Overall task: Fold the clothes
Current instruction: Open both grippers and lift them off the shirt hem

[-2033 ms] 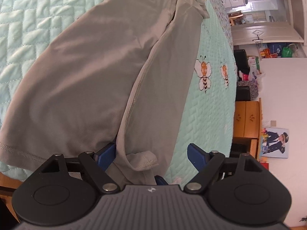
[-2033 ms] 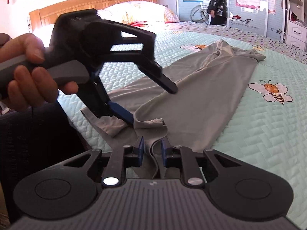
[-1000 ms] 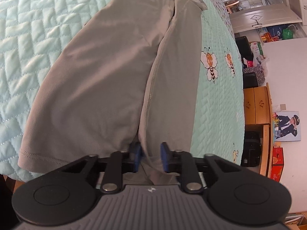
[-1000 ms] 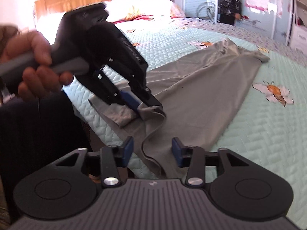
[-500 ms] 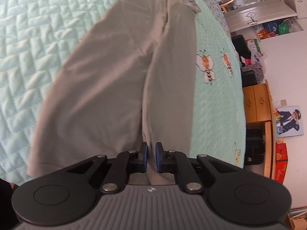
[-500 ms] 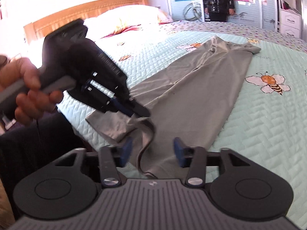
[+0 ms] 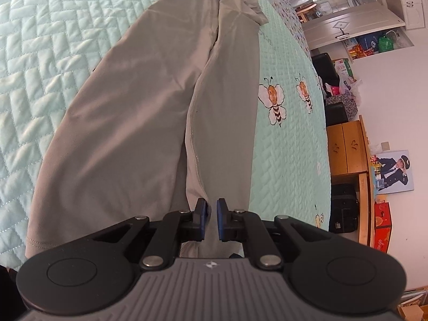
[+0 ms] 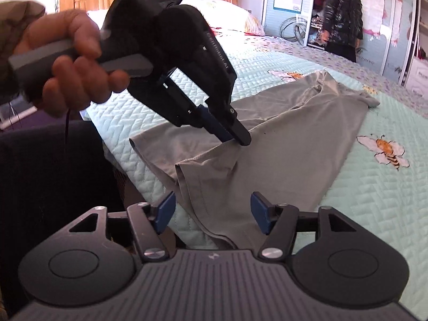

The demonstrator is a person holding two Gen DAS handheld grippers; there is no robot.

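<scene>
Grey trousers (image 7: 139, 123) are lying stretched along a mint quilted bed (image 7: 48, 32), hems at the near edge, waist at the far end. The left tongs (image 7: 211, 215) are pressed nearly together, pinching the inner edge of one trouser leg near its hem; in the right wrist view these tongs (image 8: 235, 137) are lifting that fabric into a small peak. A hand (image 8: 72, 61) is gripping their handle. The right tongs (image 8: 212, 211) are spread wide, hovering at the hem of the same leg, the cloth lying between the blue pads (image 8: 164, 211) without being gripped. Bee prints (image 7: 274, 101) are decorating the quilt beside the trousers. A person (image 8: 342, 18) is standing beyond the bed.
</scene>
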